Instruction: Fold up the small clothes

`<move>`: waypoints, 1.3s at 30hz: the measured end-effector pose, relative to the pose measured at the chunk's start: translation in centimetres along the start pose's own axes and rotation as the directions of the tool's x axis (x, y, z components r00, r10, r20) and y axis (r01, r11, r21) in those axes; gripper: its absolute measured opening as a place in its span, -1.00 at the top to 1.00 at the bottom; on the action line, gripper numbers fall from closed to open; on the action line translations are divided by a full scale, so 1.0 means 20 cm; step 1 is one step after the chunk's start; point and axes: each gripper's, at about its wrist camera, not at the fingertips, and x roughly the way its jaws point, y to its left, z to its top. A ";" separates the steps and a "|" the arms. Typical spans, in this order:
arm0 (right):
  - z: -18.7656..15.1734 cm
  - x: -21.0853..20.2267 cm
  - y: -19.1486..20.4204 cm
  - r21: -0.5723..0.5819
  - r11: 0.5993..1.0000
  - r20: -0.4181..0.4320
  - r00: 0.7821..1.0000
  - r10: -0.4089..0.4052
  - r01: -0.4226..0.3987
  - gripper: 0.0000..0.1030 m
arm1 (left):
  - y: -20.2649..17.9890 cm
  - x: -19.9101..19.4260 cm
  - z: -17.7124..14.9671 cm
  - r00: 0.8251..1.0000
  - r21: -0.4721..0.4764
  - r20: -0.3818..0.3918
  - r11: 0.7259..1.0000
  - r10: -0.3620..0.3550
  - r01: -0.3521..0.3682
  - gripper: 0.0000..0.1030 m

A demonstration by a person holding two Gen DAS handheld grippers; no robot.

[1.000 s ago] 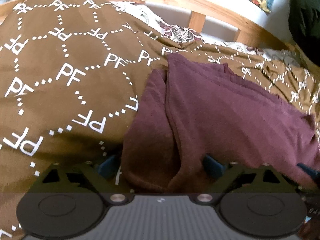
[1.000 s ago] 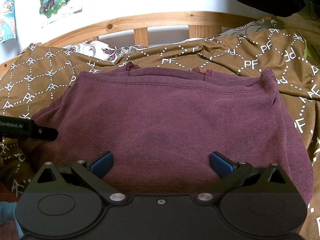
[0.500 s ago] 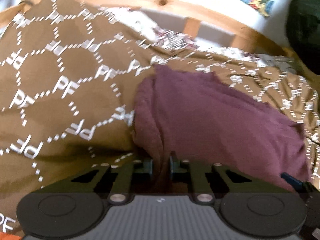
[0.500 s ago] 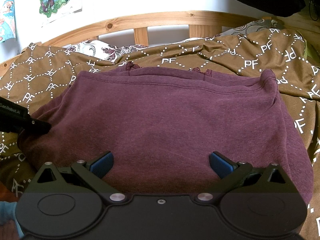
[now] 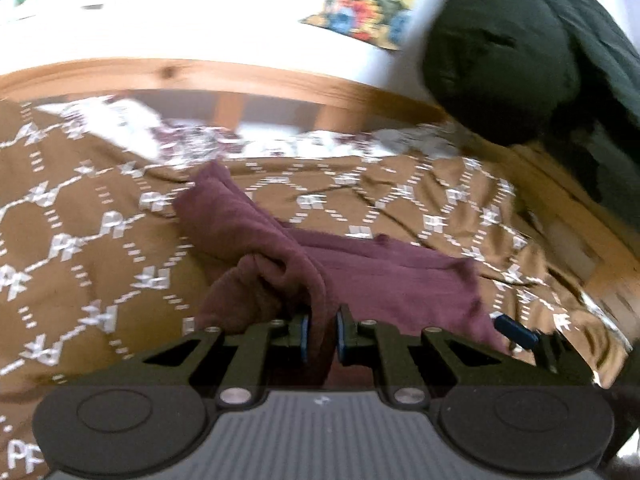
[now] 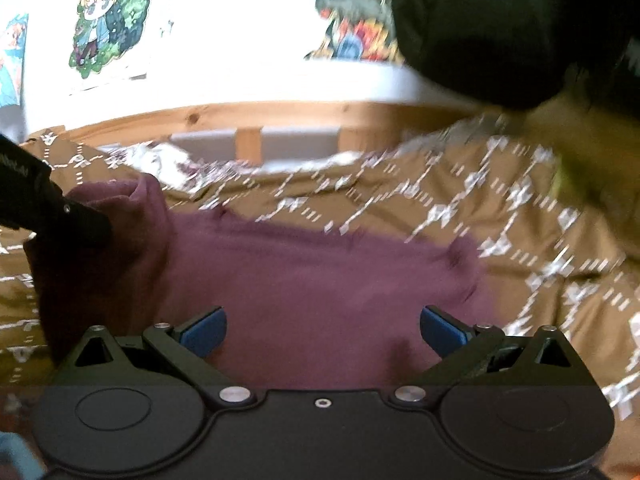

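A maroon garment (image 5: pixel 384 284) lies on a brown patterned bedspread (image 5: pixel 80 240). My left gripper (image 5: pixel 320 336) is shut on the garment's left edge and holds a bunched fold of it lifted off the bed. In the right wrist view the garment (image 6: pixel 320 280) spreads ahead, with its left side raised by the left gripper (image 6: pixel 60 216). My right gripper (image 6: pixel 322 330) is open, its blue pads apart just above the garment's near edge, holding nothing. One of its blue pads shows in the left wrist view (image 5: pixel 514 328).
A wooden bed rail (image 5: pixel 240 76) runs along the far side, with a floral pillow (image 5: pixel 180 136) below it. A dark bulky cloth (image 5: pixel 520 60) hangs at the upper right. Posters (image 6: pixel 104 24) are on the white wall.
My left gripper closed on the garment's left edge and lifted it up and toward the right. The right gripper stayed open and its view has tilted upward; both views are blurred by motion.
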 end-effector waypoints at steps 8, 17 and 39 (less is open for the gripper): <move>0.02 0.09 -0.34 0.151 0.968 -0.066 0.979 -0.190 0.199 -0.99 | -0.21 0.20 -0.09 0.995 0.096 -0.097 0.995 -0.029 0.038 0.75; -0.01 0.14 -0.47 0.208 0.948 -0.101 0.969 -0.223 0.240 -0.99 | -0.30 0.24 -0.19 0.987 0.186 -0.156 0.981 -0.023 0.052 0.43; -0.05 0.19 -0.43 0.157 0.954 -0.156 0.960 -0.232 0.256 -0.99 | -0.35 0.04 -0.15 0.929 0.191 -0.142 0.911 -0.342 0.365 -0.99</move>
